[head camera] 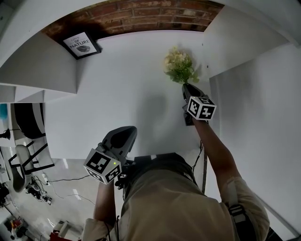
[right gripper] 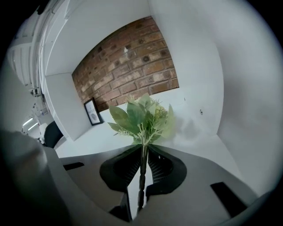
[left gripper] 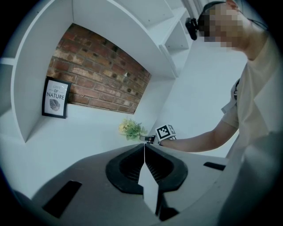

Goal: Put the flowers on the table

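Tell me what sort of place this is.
Probably a home office or studio nook: a white table against a brick wall, a framed print, an office chair nearby.

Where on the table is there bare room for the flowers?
The table is bare from the frame at back left across to the right panel, including under the flowers. Only the frame's corner is taken.

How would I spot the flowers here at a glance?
Find the brick wall behind the white table; the flowers are over the table's right part, near the white side panel. It is a small bunch of pale yellow-green blooms and green leaves, its stem pinched in the right gripper, the only plant; the framed print stands far left.
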